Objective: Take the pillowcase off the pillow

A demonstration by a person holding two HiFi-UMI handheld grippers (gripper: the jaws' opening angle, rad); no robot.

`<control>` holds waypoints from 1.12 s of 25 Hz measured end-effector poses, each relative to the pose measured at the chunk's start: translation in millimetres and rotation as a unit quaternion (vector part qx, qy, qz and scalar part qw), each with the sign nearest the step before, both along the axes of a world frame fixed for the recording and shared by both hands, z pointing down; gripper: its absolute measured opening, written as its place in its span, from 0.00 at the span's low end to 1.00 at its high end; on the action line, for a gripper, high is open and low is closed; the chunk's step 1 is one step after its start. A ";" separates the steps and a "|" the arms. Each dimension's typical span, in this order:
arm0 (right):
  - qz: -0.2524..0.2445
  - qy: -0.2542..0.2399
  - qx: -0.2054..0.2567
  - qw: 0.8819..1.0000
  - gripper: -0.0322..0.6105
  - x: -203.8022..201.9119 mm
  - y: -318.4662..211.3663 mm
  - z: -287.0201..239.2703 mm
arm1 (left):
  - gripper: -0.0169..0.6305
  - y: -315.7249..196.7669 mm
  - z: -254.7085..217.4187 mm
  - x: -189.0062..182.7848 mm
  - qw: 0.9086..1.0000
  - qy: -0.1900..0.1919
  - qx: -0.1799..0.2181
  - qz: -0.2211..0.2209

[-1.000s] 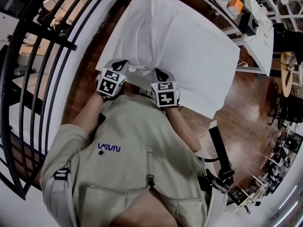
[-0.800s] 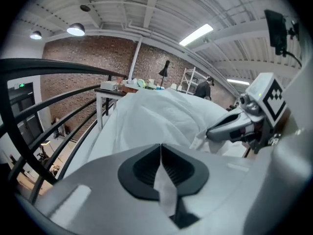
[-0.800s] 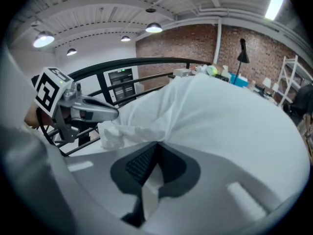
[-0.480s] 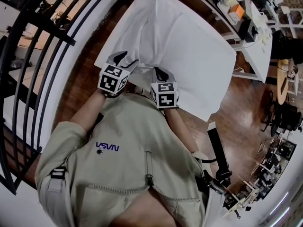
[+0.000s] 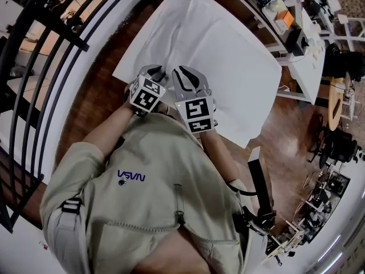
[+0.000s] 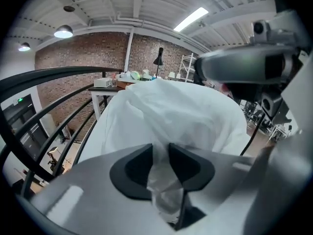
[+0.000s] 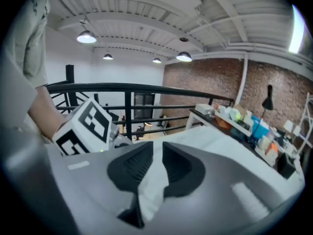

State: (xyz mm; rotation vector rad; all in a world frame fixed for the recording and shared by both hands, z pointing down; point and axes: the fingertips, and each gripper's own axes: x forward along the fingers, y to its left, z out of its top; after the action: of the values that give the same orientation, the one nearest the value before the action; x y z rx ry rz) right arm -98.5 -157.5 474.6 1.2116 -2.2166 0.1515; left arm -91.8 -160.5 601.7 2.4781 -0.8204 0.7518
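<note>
Left gripper (image 6: 160, 149): jaws nearly together with a bunched fold of white pillowcase (image 6: 171, 111) pinched in the narrow gap. Cloth touches both pads and trails down into the throat behind them. These jaws have just been closing, with the cloth between them.

Right gripper (image 7: 157, 145): also a narrow gap, and a strip of the same white cloth fills it from tip to throat, touching both pads. These jaws have just been opening a little, with the cloth between them.

Head view: the grippers sit side by side, nearly touching, above the near edge of the pillowcase, both angled forward and down. Each gripper view shows the other gripper close beside it, and the left one's marker cube (image 7: 85, 129) shows in the right gripper view.

The rest of the pillowcase lies spread away from the person on a white surface (image 5: 256, 104), rising to a rounded hump in the left gripper view. I can't tell pillow from cover in all the white.

Around it:
- black railing (image 5: 51, 67) to the left of the surface
- wooden floor (image 5: 94, 99) below
- cluttered side table (image 5: 299, 24) at the far right
- brick wall (image 6: 73, 82) behind
- person's beige jacket (image 5: 159, 198) filling the lower head view
</note>
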 end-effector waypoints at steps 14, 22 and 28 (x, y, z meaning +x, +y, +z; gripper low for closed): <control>0.066 0.170 -0.108 0.977 0.06 28.9 -17.0 70.8 | 0.06 1.1 -6.7 -13.6 0.999 0.032 0.011 -0.030; 0.177 0.092 -0.100 0.975 0.06 87.5 9.6 48.0 | 0.05 -8.5 -32.4 -19.9 0.995 0.077 0.026 -0.061; 0.195 0.083 -0.140 0.967 0.06 102.7 25.9 93.7 | 0.05 -2.5 -18.0 -22.1 0.990 0.110 -0.024 -0.086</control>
State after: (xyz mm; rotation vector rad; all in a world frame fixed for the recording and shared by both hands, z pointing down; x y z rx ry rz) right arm 4.3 -131.6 568.3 1.4251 -1.7250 0.4853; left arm -113.8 -163.1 583.7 2.3587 -0.9063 0.4243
